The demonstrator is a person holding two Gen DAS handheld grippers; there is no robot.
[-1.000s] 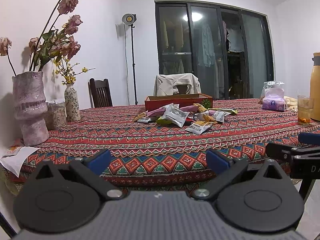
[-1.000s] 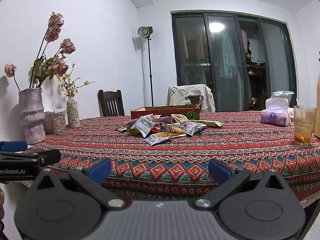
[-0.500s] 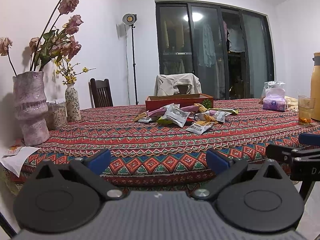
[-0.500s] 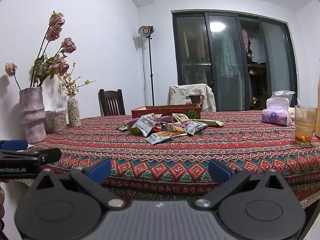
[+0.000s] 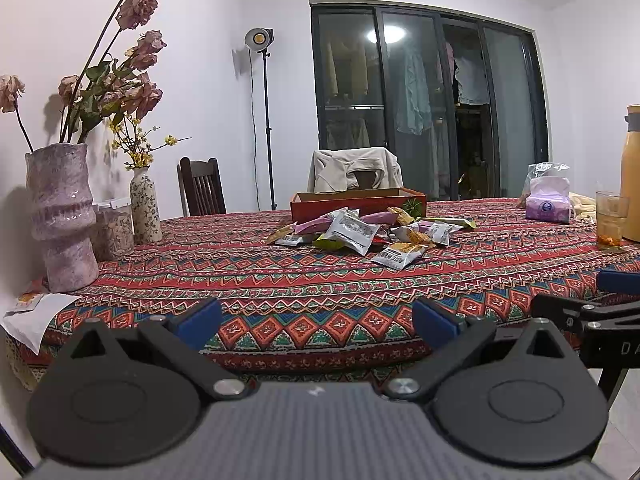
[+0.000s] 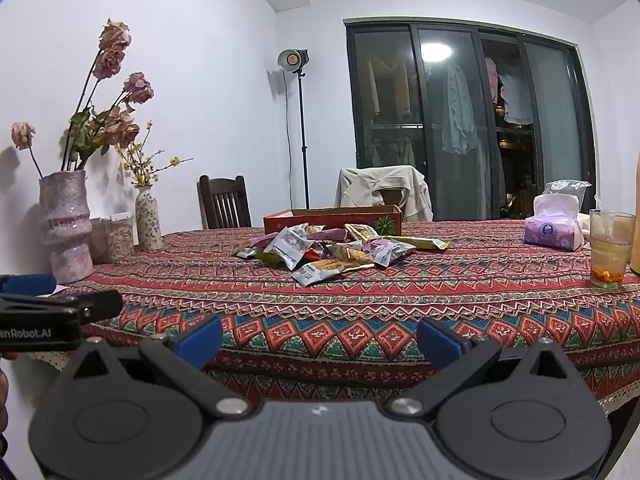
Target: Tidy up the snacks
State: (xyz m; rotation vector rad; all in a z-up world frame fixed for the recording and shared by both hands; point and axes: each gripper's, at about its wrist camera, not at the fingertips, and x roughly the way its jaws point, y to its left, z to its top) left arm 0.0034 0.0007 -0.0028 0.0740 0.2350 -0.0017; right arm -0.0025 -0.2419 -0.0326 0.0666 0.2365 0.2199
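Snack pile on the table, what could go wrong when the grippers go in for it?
The snack packets overlap, so a pinch may lift two or drag neighbours. The glass with drink stands near the right gripper, so a wide swing could tip it. The box sits behind the pile, demanding a long reach.

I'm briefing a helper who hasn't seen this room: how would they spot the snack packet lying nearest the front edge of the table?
Start at the red box in the middle of the patterned tablecloth; a pile of snack packets lies in front of it. The nearest packet lies at the pile's front edge, silver-white with a golden picture, flat on the cloth, closer to the camera than any other.
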